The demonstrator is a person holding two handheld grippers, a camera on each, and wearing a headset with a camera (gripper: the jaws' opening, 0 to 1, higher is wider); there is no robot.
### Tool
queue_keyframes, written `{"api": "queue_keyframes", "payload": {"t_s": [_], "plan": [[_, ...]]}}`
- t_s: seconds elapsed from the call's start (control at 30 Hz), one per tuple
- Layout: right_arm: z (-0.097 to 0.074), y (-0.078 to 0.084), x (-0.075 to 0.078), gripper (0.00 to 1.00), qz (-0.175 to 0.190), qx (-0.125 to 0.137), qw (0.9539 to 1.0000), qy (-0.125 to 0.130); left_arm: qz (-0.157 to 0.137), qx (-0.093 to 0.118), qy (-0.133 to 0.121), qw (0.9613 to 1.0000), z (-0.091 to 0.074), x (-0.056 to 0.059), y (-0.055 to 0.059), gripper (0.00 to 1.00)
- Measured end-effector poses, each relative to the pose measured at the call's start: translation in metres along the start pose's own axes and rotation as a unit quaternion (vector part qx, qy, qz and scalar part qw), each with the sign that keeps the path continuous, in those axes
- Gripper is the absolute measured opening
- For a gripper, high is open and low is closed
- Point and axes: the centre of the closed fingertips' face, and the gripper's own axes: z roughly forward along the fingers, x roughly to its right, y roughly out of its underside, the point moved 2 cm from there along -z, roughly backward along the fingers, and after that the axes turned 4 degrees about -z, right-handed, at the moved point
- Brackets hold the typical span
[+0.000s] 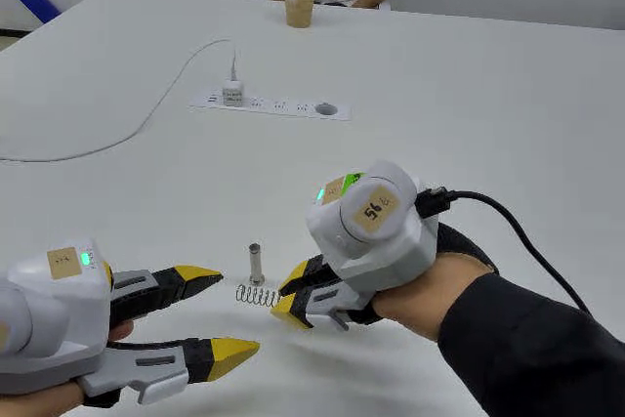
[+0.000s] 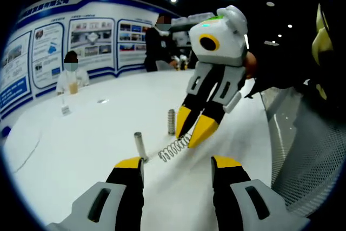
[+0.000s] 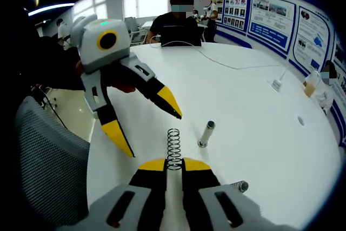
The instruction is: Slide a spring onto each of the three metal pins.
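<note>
Right gripper (image 1: 283, 297) has its jaws pressed together on one end of the spring (image 1: 256, 294). The coil sticks out sideways from the yellow tips, low over the white table (image 1: 459, 95), with its free end pointing toward the left gripper (image 1: 226, 312). Left gripper jaws are spread wide with nothing between them; the tips are near the spring's free end but apart from it. A bare metal pin (image 1: 256, 263) stands upright just behind the spring, close to it but not touching.

In the right gripper view the spring runs straight ahead from the pinched tips, the pin just right of it, the left gripper ahead and to the left. In the left gripper view a second pin (image 2: 171, 121) stands just beside the right gripper's tips; it looks ribbed, and it is unclear whether a spring is on it. A power strip (image 1: 270, 103) lies farther back on the table.
</note>
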Motion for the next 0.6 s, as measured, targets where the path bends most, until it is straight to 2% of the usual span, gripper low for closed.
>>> {"api": "queue_keyframes", "payload": {"t_s": [0.43,0.6], "plan": [[-0.013,0.006,-0.011,0.12,-0.013,-0.023,0.9993,-0.028,0.023,-0.004,0.026,0.9994,0.005,0.013,0.000,0.42],[-0.017,0.009,-0.015,0.12,-0.020,-0.031,0.9982,-0.048,0.028,-0.007,0.036,0.9989,0.007,0.017,0.000,0.39]]}}
